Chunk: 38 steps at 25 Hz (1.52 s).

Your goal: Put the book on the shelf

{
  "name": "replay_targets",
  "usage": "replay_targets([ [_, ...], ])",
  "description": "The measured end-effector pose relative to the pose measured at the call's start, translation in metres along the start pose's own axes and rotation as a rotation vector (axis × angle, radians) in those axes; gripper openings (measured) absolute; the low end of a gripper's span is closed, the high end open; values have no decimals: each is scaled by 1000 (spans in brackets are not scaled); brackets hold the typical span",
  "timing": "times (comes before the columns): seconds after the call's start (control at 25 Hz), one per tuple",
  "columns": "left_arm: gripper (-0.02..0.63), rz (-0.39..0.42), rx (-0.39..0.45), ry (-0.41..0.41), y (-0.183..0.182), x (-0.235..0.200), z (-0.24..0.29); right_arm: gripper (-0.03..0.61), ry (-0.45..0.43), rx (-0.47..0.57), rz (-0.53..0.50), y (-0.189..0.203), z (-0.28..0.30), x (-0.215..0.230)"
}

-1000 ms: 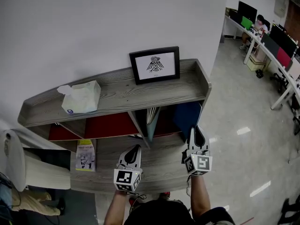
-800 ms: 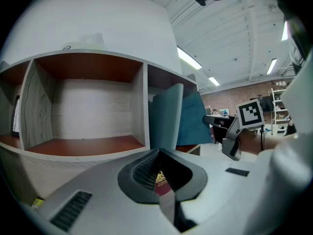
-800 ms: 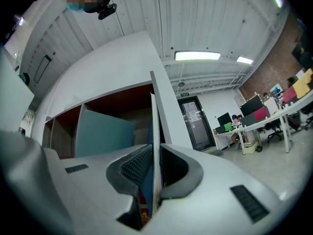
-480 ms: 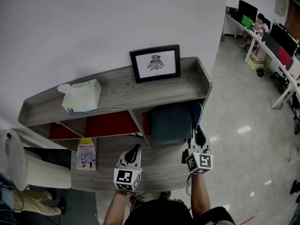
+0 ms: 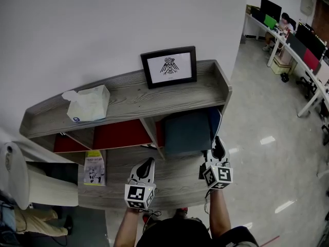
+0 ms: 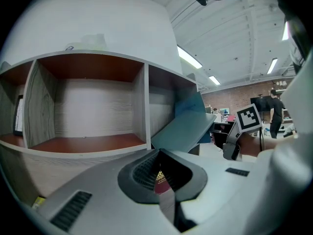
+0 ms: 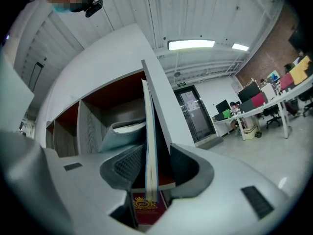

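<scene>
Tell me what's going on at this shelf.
A person is shelving books with a handheld gripper in each hand. The right gripper is at the shelf's right-hand compartment, with a thin blue book standing upright between its fingers. Its jaws have just been opening, and the pads look clear of the book. A dark teal book leans tilted in the same compartment. The left gripper hangs shut and empty in front of the shelf.
</scene>
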State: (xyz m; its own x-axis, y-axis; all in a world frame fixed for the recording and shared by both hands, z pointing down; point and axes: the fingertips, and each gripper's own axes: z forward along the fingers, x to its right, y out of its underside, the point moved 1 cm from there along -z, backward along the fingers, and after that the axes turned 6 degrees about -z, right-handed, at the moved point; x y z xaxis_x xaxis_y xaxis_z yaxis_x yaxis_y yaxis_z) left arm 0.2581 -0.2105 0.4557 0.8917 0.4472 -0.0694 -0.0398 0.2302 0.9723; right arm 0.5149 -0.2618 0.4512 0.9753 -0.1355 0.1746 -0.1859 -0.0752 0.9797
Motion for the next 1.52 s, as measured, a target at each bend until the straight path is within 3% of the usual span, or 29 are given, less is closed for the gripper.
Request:
replay_targets([
  [1.24, 8, 6, 48, 59, -2, 44, -41, 170, -22, 11, -60, -25, -77, -12],
  [1.52, 8, 6, 74, 74, -5, 50, -47, 101, -78, 53, -126, -46, -97, -36],
])
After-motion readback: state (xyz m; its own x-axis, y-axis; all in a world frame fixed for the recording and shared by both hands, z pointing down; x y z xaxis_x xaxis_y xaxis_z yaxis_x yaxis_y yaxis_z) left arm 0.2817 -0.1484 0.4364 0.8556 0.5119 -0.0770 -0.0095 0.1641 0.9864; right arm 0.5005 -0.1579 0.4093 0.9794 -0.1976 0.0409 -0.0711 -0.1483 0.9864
